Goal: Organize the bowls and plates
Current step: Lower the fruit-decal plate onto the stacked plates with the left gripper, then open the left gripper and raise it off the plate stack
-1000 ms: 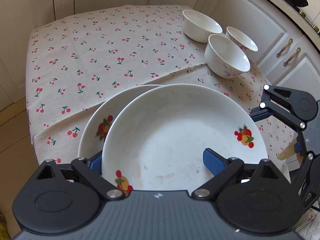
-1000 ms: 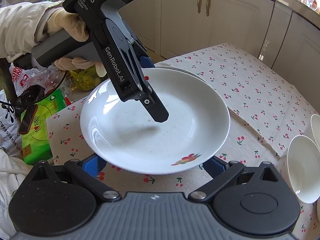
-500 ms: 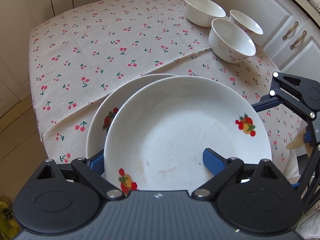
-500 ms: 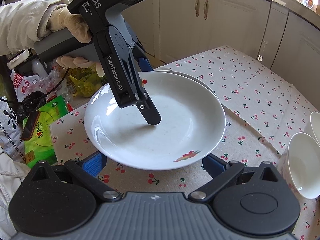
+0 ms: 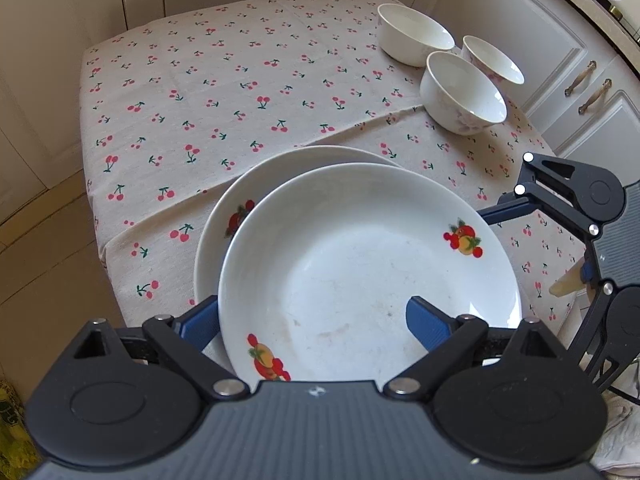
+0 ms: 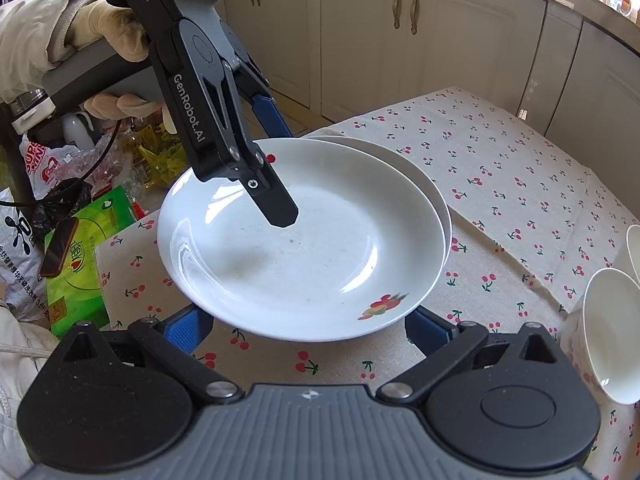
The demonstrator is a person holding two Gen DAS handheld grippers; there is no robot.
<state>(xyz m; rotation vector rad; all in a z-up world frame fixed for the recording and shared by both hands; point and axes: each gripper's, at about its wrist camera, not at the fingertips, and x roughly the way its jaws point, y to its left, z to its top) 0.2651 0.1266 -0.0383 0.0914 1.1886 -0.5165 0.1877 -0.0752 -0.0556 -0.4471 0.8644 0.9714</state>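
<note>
Left hand-held gripper (image 5: 312, 308): pointing steeply down over the near corner of the counter (image 5: 132, 264), jaws wide apart. One finger (image 5: 428, 324) hangs over the inside of the top plate (image 5: 360, 260); the other finger is outside the rim on the far side. The rim passes between them with neither pad pressing on it, so I record nothing gripped. My gloved hand (image 6: 116, 28) is on the handle.

Right hand-held gripper (image 6: 306, 320): jaws also spread wide. The near edge of the top plate covers both fingertips; I cannot tell whether they touch its underside.

The top plate, white with fruit decals, lies over a second plate (image 5: 224, 216) of the same pattern, shifted off centre so a crescent of the lower one shows. Faint smears mark its well.

Three white bowls, (image 5: 414, 34), (image 5: 464, 92) and (image 5: 494, 60), stand upright in a close cluster at the far side of the cherry-print tablecloth (image 5: 224, 80), well apart from the plates.
</note>
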